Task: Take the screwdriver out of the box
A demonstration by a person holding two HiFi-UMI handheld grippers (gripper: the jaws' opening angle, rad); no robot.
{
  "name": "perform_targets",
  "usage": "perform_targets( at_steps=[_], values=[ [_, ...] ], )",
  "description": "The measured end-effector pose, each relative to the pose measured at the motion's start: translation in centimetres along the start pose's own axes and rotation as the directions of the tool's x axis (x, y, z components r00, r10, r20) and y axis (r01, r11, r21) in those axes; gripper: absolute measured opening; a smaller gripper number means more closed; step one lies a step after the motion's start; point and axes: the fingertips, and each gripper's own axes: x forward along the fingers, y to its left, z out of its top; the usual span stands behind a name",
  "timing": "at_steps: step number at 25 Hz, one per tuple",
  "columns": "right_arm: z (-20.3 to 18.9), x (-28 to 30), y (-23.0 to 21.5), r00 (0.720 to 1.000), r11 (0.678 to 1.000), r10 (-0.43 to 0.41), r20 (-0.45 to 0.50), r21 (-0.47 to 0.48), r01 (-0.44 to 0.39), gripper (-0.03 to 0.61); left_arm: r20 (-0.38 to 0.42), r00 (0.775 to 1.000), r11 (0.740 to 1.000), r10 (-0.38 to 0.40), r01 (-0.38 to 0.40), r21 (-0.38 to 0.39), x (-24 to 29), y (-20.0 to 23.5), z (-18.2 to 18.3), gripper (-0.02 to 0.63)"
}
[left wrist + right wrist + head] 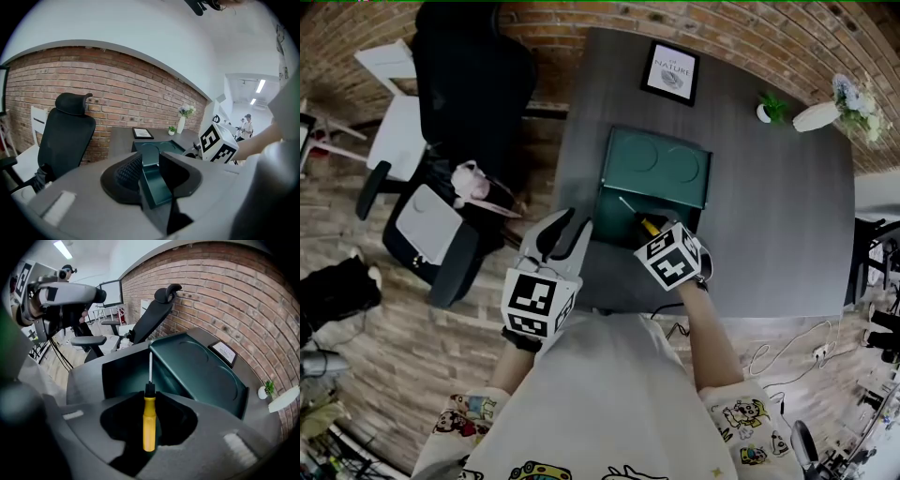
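A dark green box (623,202) stands open on the table, its lid (656,164) tipped back. My right gripper (654,231) hangs over the box's near right side, shut on the yellow handle of the screwdriver (647,225). In the right gripper view the screwdriver (149,420) lies between the jaws of the right gripper (151,401), its metal shaft pointing out over the box's dark inside (122,373). My left gripper (565,231) sits at the box's near left corner with its jaws apart. In its own view the left gripper (150,164) shows the box (157,150) through the gap.
The dark grey table (769,234) also carries a framed picture (669,72), a small potted plant (769,110) and a white vase of flowers (820,114) at its far side. A black office chair (459,84) stands to the left, and cables (787,352) lie on the floor at right.
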Motion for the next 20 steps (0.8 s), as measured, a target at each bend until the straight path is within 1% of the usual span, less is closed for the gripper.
perform_targets(
  at_steps=[6, 11, 16, 20],
  values=[
    [1.3, -2.2, -0.8, 0.996, 0.999, -0.041, 0.074, 0.0, 0.042, 0.08, 0.028, 1.0, 1.0, 0.003, -0.004, 0.03, -0.2, -0.7, 1.4, 0.112],
    [2.2, -4.5, -1.5, 0.987, 0.996, -0.089, 0.134, 0.009, 0.089, 0.08, 0.06, 0.998, 0.998, -0.002, -0.001, 0.056, -0.4, -1.1, 2.7, 0.112],
    [3.4, -7.6, -2.5, 0.968, 0.991, -0.135, 0.213, 0.04, 0.13, 0.08, 0.089, 0.996, 0.997, -0.008, 0.001, 0.078, -0.4, -1.6, 4.2, 0.112],
    [4.1, -10.0, -3.4, 0.944, 0.985, -0.167, 0.285, 0.096, 0.145, 0.08, 0.113, 0.994, 0.996, -0.012, 0.002, 0.085, -0.3, -1.8, 5.3, 0.112]
  ],
)
